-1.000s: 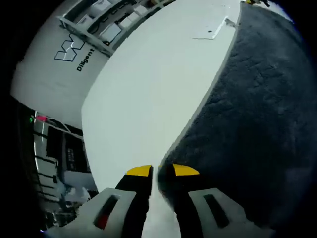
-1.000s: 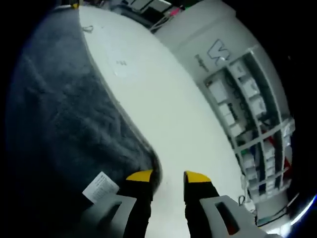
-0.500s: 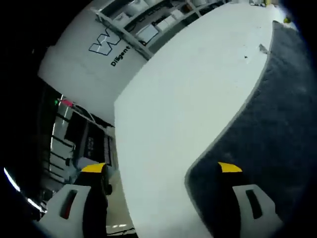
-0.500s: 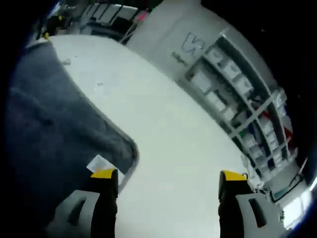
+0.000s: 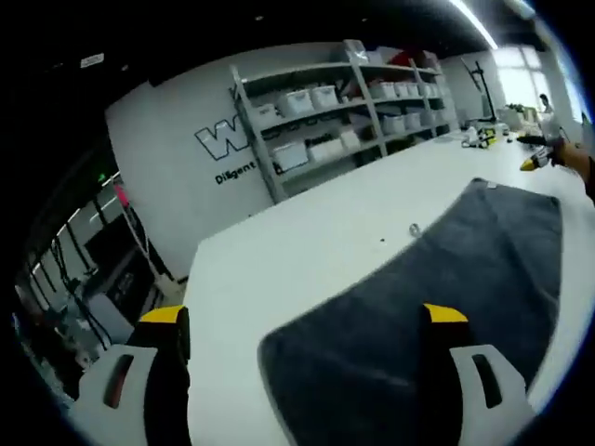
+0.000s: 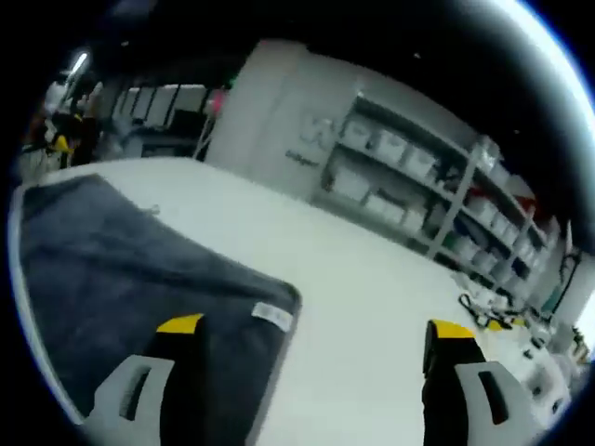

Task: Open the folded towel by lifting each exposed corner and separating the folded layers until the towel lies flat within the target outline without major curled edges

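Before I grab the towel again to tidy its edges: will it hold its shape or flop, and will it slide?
The towel will probably flop: it lies limp and flat on the table, its pile soft. It may drag rather than glide, since the fuzzy cloth looks grippy. The corner by the tag would likely fold over if lifted.

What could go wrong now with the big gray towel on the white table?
The towel looks spread out on the table, but the corner by the white tag may not lie fully flat. Both grippers, left and right, are open and lifted off it, so a curl there might be missed. Reaching down again could drag the towel crooked.
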